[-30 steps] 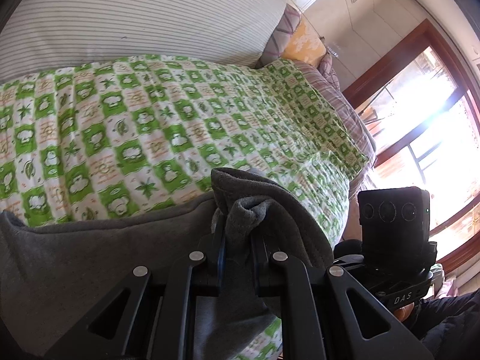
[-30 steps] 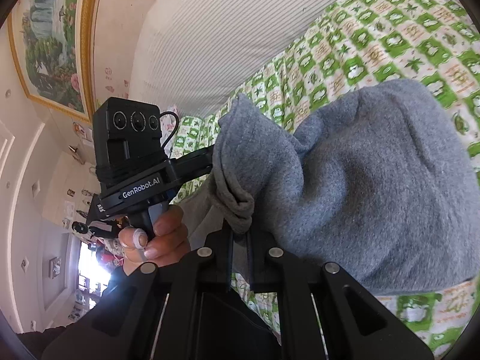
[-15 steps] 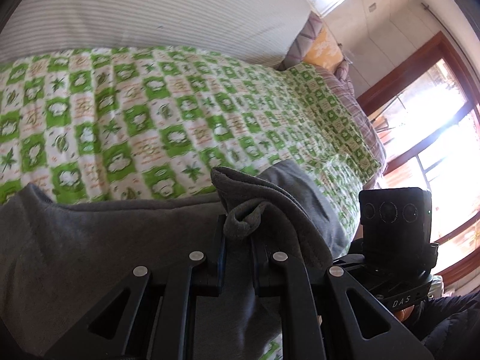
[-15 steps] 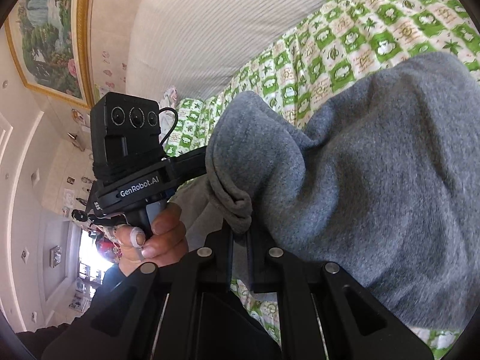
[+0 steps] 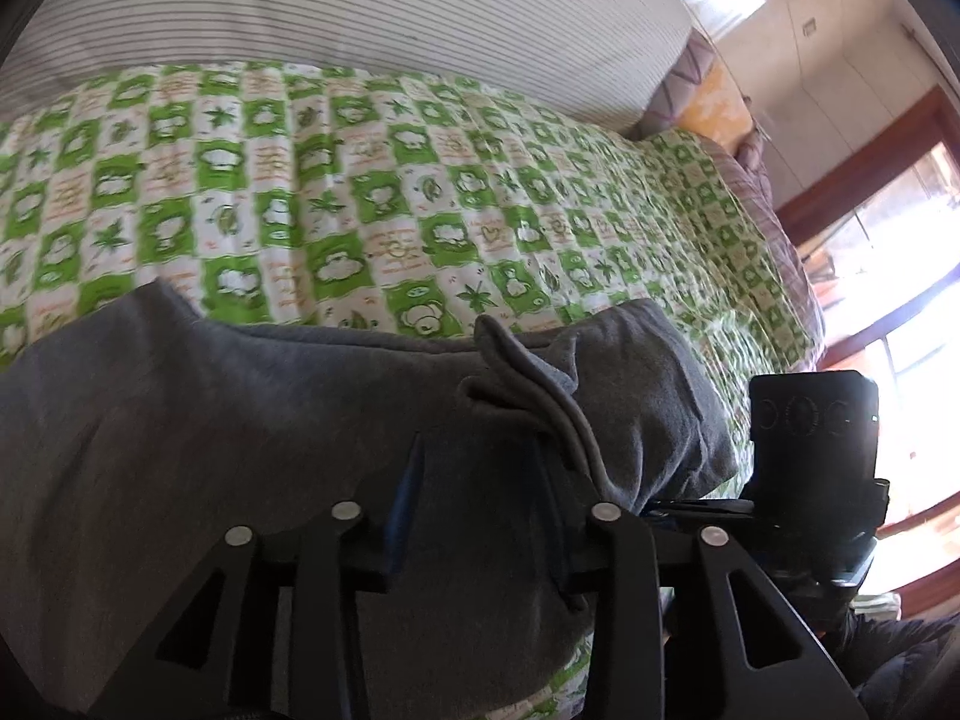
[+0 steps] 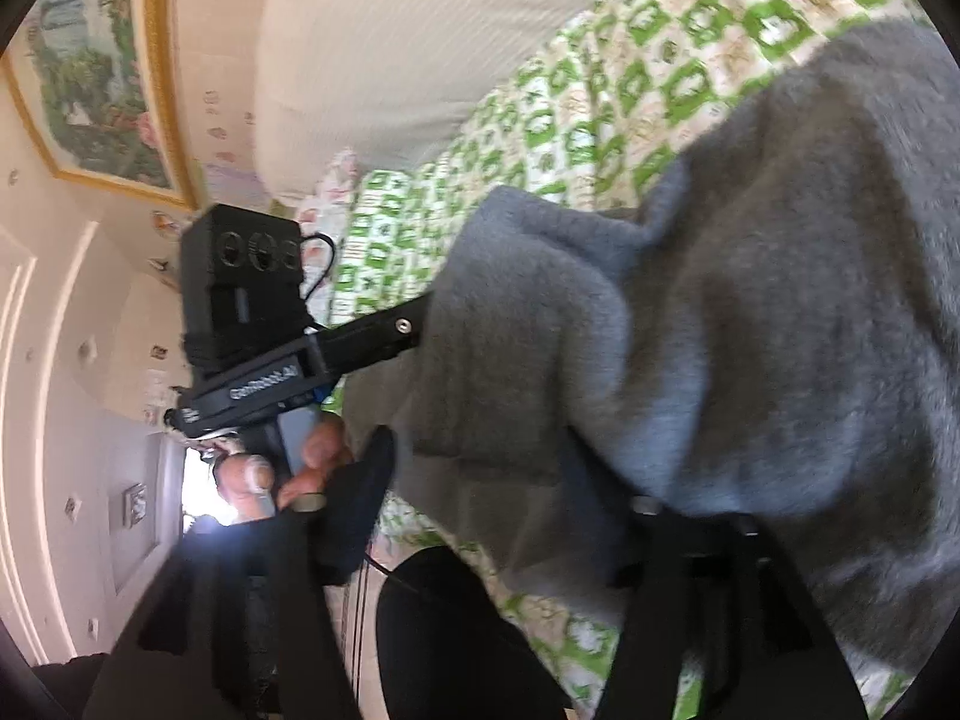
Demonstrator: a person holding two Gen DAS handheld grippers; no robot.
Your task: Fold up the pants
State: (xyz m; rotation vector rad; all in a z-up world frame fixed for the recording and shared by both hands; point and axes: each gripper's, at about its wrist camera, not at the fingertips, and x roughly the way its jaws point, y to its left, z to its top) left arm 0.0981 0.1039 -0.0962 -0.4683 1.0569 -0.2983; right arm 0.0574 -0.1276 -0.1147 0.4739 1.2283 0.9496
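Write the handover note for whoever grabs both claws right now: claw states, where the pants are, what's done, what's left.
Left claw: jaws have just been opening; the grey pants lie bunched between its fingers, no longer pinched.
Right claw: jaws have just been opening too, with cloth draped over and between its fingers.
Pants: on the green checked bedspread, folded over on themselves, edge rumpled near the left claw.
Done: one fold laid down, release under way.
Left: draw both claws clear, smooth the bunched edge, probably fold again.
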